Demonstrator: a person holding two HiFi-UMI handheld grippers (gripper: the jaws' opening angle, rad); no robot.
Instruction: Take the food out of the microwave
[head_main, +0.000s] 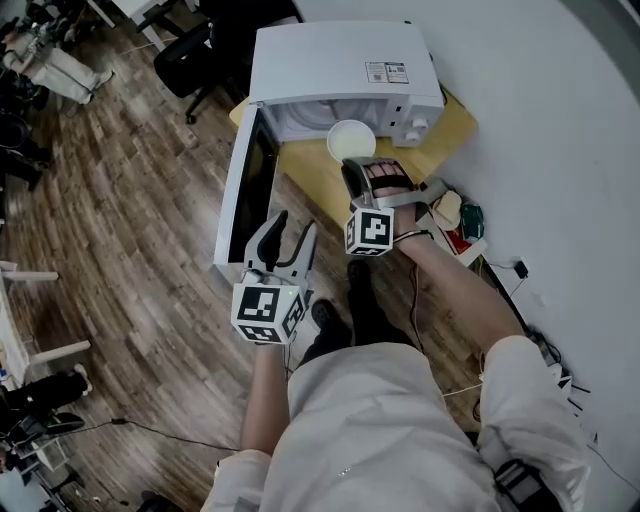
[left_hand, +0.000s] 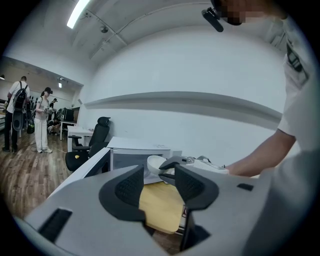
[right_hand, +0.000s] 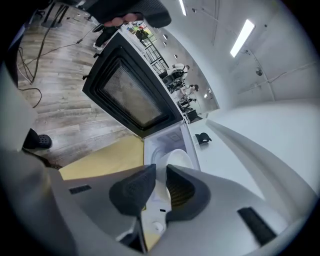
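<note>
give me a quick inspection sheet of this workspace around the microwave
surface: yellow table, carries the microwave
job's things: white microwave, door swung open; white bowl at its mouth, contents cannot be told
clutter: small items heaped at the table's end by the wall
grippers: right gripper shut on the bowl's rim; left gripper open, empty, near the door
cables: one cable on the floor; plug and leads along the wall
surroundings: wood floor, office chair, people far off

No print is legible — the sticker (head_main: 386, 72) atop the microwave (head_main: 330, 60), beyond the right tongs (head_main: 352, 168), is too small to read.
</note>
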